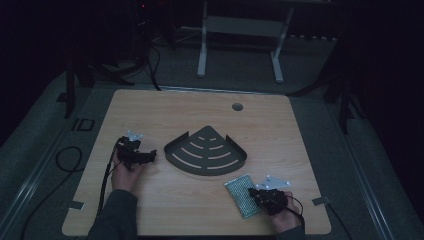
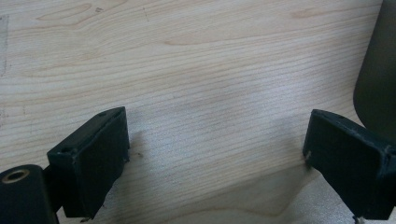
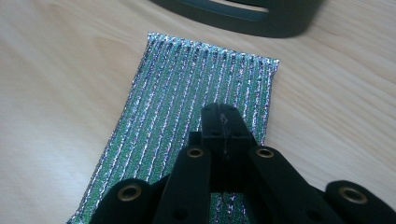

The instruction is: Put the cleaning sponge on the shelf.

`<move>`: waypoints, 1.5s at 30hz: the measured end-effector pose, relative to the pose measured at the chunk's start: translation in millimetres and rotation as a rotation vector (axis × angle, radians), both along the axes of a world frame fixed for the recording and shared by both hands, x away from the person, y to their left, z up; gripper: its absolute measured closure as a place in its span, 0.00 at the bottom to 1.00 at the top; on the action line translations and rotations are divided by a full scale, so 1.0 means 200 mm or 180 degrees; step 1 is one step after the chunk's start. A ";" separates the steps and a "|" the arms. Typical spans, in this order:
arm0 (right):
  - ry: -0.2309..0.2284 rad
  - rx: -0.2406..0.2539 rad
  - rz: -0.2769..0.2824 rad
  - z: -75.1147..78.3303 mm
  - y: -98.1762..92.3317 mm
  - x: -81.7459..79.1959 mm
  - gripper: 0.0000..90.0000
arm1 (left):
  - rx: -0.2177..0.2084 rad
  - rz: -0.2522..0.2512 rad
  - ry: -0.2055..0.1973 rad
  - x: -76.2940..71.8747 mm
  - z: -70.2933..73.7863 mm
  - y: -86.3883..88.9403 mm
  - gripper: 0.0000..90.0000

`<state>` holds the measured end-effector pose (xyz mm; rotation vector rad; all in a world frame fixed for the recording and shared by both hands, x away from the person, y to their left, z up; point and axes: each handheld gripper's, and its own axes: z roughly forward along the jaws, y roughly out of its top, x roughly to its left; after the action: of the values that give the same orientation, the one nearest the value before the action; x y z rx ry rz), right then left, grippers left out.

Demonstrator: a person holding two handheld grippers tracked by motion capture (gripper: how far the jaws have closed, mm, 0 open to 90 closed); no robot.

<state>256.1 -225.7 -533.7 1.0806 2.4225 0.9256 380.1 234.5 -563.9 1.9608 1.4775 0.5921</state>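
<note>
A green, glittery ribbed scouring pad [image 1: 241,194] lies flat on the wooden table near its front right. My right gripper [image 1: 258,192] is at the pad's right side; its jaws are shut together with their tips [image 3: 220,113] over the pad [image 3: 187,79], and I see nothing pinched between them. A dark, fan-shaped slotted tray [image 1: 207,136] sits at the table's middle. My left gripper [image 1: 149,156] rests just left of the tray, held by a hand. Its jaws stand wide open [image 2: 217,128] over bare wood, with the tray's rim [image 2: 378,74] beside the right jaw.
The wooden table [image 1: 150,110] has a round cable hole [image 1: 237,106] at the back. Cables trail off its left edge to the floor. A white desk frame [image 1: 240,45] stands behind the table in the dark room.
</note>
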 end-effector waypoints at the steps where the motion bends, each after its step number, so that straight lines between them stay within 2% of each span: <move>1: 0.0000 0.0000 0.0000 0.00 0.00 0.00 1.00 | 0.0001 0.0000 -0.0001 0.00 0.00 0.00 0.08; 4: 0.0012 -0.0011 -0.0079 0.00 -0.07 0.05 1.00 | 0.0001 0.0000 -0.0001 0.00 0.00 0.00 0.08; 9: 0.0000 -0.0093 -0.0087 0.01 -0.13 0.10 1.00 | 0.0000 0.0000 0.0000 0.00 0.00 0.00 0.08; 10: -0.0003 -0.0157 -0.0090 0.02 -0.16 0.12 0.99 | 0.0000 0.0000 0.0000 0.00 0.00 0.00 0.09; 13: 0.0030 -0.0175 -0.0074 0.02 -0.20 0.16 0.97 | 0.0000 0.0000 0.0000 0.00 0.00 0.00 0.08; 17: 0.0042 -0.0208 -0.0055 0.03 -0.24 0.20 0.97 | 0.0000 0.0000 0.0002 0.00 0.00 0.00 0.08; 26: 0.0074 -0.0230 0.0007 0.03 -0.27 0.26 0.96 | -0.0001 0.0000 0.0000 0.00 0.00 0.00 0.08; 31: 0.0153 -0.0166 -0.0019 0.05 -0.29 0.29 0.90 | 0.0001 -0.0002 0.0002 0.00 0.00 0.00 0.08; 33: 0.0196 -0.0199 -0.0120 0.07 -0.30 0.32 0.88 | 0.0000 0.0000 0.0001 0.00 0.00 0.00 0.08; 35: 0.0210 -0.0202 -0.0147 0.07 -0.30 0.33 0.87 | 0.0000 0.0000 0.0001 0.00 0.00 0.00 0.08; 36: 0.0279 -0.0243 -0.0223 0.09 -0.31 0.35 0.86 | 0.0000 0.0000 0.0000 0.00 0.00 0.00 0.08; 37: 0.0279 -0.0243 -0.0223 0.09 -0.31 0.35 0.86 | 0.0000 0.0000 0.0001 0.00 0.00 0.00 0.08; 45: 0.0557 -0.0336 -0.0302 0.12 -0.31 0.43 0.83 | -0.0001 0.0000 0.0001 0.00 0.00 0.00 0.08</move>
<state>342.8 -287.9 -509.8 1.2724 2.5014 0.6909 380.2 234.6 -563.8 1.9610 1.4777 0.5915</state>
